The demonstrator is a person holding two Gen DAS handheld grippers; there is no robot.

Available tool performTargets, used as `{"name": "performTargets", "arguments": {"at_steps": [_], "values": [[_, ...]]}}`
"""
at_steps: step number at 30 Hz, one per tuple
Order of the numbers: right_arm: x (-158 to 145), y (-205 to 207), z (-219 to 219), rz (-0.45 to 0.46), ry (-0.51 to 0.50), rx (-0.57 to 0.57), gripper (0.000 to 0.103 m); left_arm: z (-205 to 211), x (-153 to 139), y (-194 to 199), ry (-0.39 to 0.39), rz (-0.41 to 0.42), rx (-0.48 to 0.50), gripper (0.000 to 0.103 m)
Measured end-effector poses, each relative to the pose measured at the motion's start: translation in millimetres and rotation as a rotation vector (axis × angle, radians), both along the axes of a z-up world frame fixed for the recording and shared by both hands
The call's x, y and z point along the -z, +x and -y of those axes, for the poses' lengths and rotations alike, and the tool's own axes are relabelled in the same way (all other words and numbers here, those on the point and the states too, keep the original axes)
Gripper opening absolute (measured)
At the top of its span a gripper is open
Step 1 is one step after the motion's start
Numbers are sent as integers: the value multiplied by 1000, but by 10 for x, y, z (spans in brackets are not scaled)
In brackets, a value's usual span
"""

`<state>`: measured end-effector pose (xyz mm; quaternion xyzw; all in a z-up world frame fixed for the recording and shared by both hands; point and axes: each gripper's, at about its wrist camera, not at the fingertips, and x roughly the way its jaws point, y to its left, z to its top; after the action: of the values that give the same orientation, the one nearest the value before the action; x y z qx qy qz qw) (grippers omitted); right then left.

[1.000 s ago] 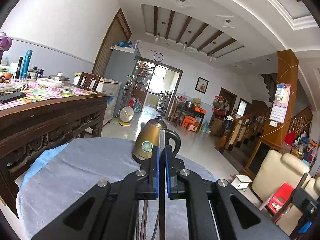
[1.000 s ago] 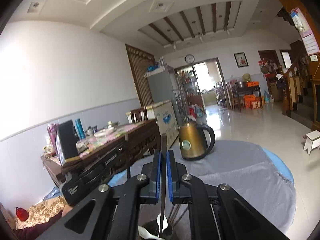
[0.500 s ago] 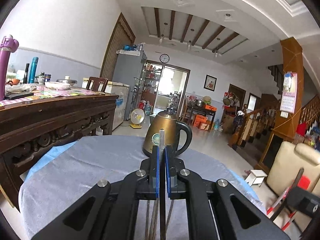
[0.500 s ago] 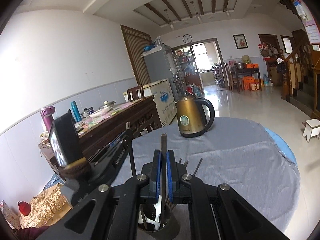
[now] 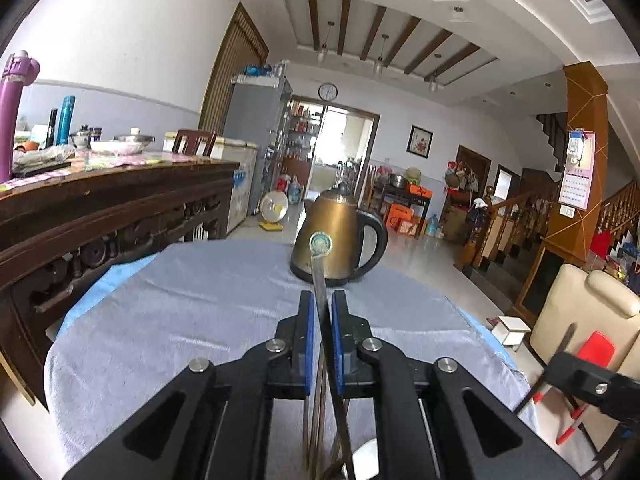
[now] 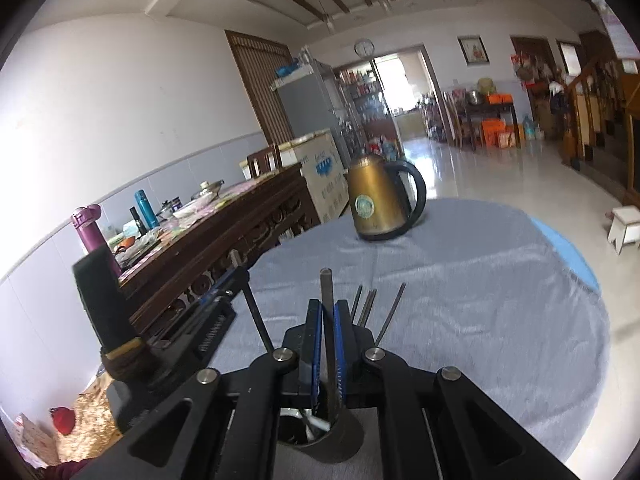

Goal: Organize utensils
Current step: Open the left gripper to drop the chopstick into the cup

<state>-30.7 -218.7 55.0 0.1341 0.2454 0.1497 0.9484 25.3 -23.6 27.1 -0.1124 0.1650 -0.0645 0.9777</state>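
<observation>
Held a slim metal utensil handle [image 6: 327,300] pinched in the right gripper [image 6: 328,312], another thin steel handle [image 5: 319,280] pinched in the left gripper [image 5: 320,308]; dark round holder cup [image 6: 332,440] at six o'clock; best lowered straight, upright, clear of the rim, then released

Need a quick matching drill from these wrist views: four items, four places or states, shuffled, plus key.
Items:
1. kettle
2. utensil holder
3. purple bottle
4. right tool

Places or states:
A. on the wooden sideboard by the wall
B. far side of the grey tablecloth
C. shut on a thin metal utensil
D. right below the right tool, utensils standing in it

Pairs: 1-B, 2-D, 3-A, 4-C
</observation>
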Motion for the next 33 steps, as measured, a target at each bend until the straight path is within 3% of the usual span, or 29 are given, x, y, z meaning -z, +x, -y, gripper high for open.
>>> {"name": "performTargets", "arguments": {"at_steps": [1,2,4,5,6,9,13,18,24,33], "values": [[21,21,22,-19,13,-2,11,-24,-1,-21,1,-2,5,11],[35,39,39,-30,26,-2,19,-47,-9,-51,6,-3,9,16],[58,45,113,-35,64,3,39,-103,-38,-125,21,-7,9,48],[59,36,154,-27,85,7,55,-124,-50,-159,25,-4,2,52],[58,18,192,-13,103,15,61,-170,-68,-216,28,7,-4,53],[32,-51,315,50,139,53,61,-279,-105,-309,55,14,-15,62],[51,-34,501,59,189,122,61,-445,-112,-355,75,10,-63,67],[128,20,680,26,234,171,61,-688,5,-244,67,-79,-92,77],[313,143,799,-63,240,221,61,-915,243,-72,65,-218,-138,77],[758,358,952,-241,253,250,61,-1019,494,120,108,-360,-169,77]]}}
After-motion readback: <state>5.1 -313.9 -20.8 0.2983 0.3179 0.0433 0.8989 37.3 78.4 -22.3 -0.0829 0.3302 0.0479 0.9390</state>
